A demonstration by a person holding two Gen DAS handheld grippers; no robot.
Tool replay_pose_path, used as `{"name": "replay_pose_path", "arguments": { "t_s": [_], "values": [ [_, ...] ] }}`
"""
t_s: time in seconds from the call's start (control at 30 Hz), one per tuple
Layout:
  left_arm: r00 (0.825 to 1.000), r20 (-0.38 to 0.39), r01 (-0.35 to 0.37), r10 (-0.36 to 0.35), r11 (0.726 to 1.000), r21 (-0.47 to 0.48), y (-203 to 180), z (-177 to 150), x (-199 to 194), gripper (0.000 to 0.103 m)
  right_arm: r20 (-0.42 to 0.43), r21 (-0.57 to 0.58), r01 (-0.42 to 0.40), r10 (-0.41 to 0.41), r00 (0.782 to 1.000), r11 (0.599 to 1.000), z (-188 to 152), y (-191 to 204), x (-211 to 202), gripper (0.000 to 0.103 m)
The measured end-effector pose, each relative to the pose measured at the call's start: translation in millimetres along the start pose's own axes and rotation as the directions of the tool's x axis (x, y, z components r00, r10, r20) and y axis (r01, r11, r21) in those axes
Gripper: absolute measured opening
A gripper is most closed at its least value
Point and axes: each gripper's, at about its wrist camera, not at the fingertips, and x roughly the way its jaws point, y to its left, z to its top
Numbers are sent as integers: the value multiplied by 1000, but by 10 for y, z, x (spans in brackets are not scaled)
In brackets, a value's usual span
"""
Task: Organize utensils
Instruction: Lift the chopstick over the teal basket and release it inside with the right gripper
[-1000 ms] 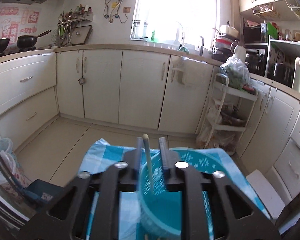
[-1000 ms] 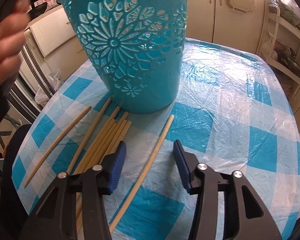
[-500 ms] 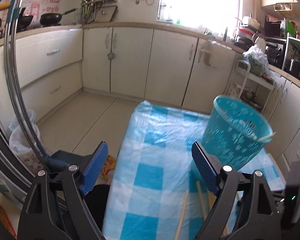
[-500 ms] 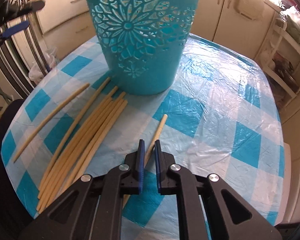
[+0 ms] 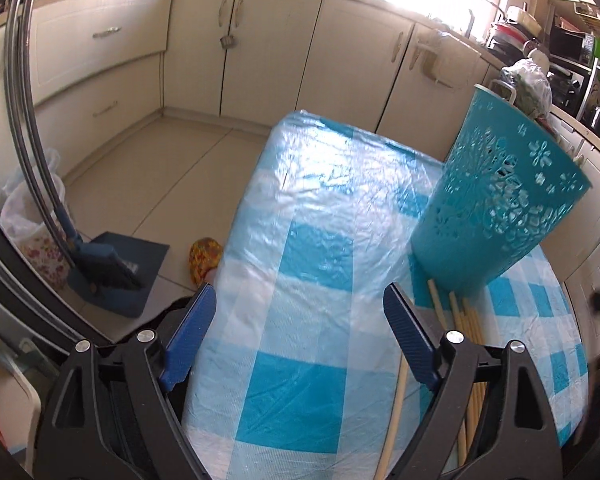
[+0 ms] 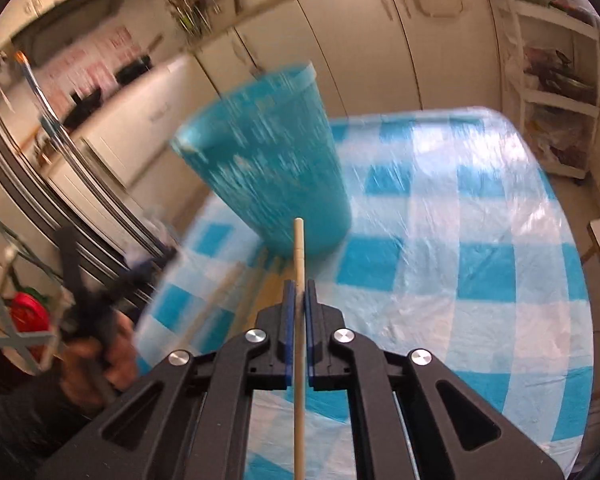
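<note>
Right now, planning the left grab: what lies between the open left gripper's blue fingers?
Left wrist view: only checked plastic tablecloth between the left gripper fingers; wooden chopsticks lie outside, rightward.

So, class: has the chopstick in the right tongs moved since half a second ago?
Yes. The chopstick lay flat on the checked tablecloth; the right tongs have lifted it clear, its tip toward the teal basket.

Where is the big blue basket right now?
The blue basket stands on the checked table, at the right in the left wrist view, with loose chopsticks lying at its base.
</note>
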Motion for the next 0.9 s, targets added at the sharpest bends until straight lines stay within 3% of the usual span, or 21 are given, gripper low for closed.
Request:
{"name": "replay_pose_path", "arguments": {
  "t_s": [0.1,0.2,0.33,0.47,0.57,0.77,0.9],
  "values": [
    [1000,17,2,-2,1000,-4,-4,16,-23,83,125,-8,-63,64,990,998,319,182,-257,5],
    [1000,8,4,-4,1000,-4,-18,4,0,83,257,-35,-82,88,962,996,658,381,-434,5],
    [1000,22,1,-1,1000,11,-52,-14,-16,83,430,-58,0,25,902,998,1052,637,-490,6],
    [1000,28,-1,0,1000,8,-48,-13,-33,83,572,-36,146,-99,814,989,1276,777,-285,6],
    [1000,26,1,-1,1000,-1,-31,-13,-33,83,603,0,223,-178,778,975,1322,724,-26,6],
    [1000,18,11,-11,1000,-8,-12,-7,-17,83,571,37,291,-259,779,956,1303,555,310,6],
    [1000,13,12,-12,1000,-4,-19,-8,-3,83,531,-5,309,-259,807,951,1152,527,377,6]
  ]
}}
